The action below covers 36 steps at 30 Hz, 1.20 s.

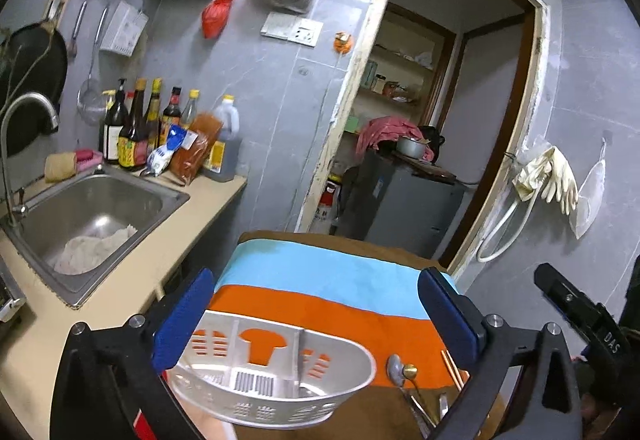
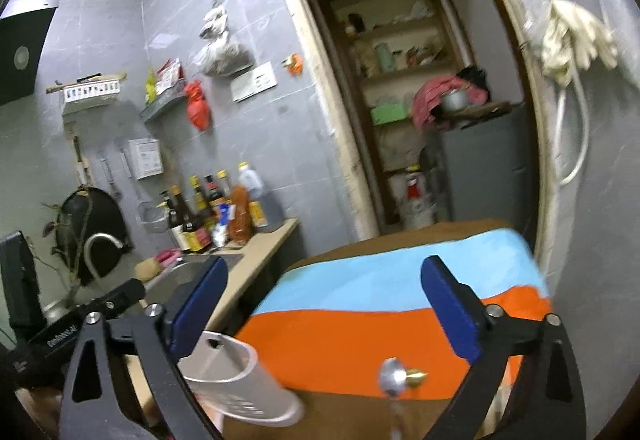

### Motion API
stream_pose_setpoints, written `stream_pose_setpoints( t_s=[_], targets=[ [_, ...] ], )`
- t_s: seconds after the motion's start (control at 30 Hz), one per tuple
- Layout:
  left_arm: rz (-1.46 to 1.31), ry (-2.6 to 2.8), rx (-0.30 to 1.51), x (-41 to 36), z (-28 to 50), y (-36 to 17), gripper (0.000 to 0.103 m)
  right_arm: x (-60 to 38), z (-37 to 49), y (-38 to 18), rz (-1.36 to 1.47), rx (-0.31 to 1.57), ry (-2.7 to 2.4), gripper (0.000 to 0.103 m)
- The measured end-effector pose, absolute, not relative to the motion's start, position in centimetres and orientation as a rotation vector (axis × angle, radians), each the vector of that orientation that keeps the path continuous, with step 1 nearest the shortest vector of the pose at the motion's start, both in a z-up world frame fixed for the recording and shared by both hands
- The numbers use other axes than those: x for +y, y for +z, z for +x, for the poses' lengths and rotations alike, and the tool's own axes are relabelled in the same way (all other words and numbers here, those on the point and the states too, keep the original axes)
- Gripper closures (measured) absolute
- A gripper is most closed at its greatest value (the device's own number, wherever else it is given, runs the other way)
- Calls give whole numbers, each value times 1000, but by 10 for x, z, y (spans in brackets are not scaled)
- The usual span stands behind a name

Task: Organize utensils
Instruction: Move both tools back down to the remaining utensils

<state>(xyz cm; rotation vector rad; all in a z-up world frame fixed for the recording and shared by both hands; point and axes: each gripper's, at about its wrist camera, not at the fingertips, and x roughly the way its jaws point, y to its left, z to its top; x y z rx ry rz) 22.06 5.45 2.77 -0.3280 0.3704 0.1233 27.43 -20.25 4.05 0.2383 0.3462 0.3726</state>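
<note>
A white slotted utensil caddy (image 1: 276, 372) with a middle divider stands on the striped cloth (image 1: 320, 304), low in the left wrist view, between my left gripper's (image 1: 316, 316) open blue pads. It looks empty. To its right lie a metal spoon (image 1: 394, 368), a gold-tipped utensil (image 1: 410, 372) and wooden chopsticks (image 1: 452, 368). In the right wrist view my right gripper (image 2: 320, 316) is open and empty above the cloth (image 2: 380, 304). The caddy (image 2: 236, 388) sits at its lower left. The spoon (image 2: 391, 376) and gold tip (image 2: 416, 378) lie low between the fingers.
A steel sink (image 1: 92, 208) with a rag and a tap (image 1: 28, 120) is on the left counter. Sauce bottles (image 1: 160, 128) stand behind it. A doorway (image 1: 432, 112) lies ahead with a grey cabinet (image 1: 400, 200). Gloves (image 1: 548, 176) hang on the right wall.
</note>
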Motion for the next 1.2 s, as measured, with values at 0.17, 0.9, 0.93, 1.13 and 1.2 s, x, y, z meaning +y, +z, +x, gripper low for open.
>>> stream_pose_setpoints(
  t_s=[0.17, 0.9, 0.93, 1.13, 1.2],
  targets=[
    [-283, 101, 360, 24, 223, 30, 1, -237, 269, 51, 197, 313, 299, 2],
    [-232, 23, 464, -79, 251, -22, 1, -344, 291, 10, 146, 419, 174, 2],
    [-229, 22, 477, -81, 254, -27, 1, -348, 295, 4, 147, 438, 166, 2],
    [-229, 20, 550, -89, 275, -53, 1, -360, 315, -35, 153, 539, 120, 2],
    [-227, 23, 573, -90, 283, -62, 1, -362, 321, -47, 157, 562, 120, 2]
  ],
)
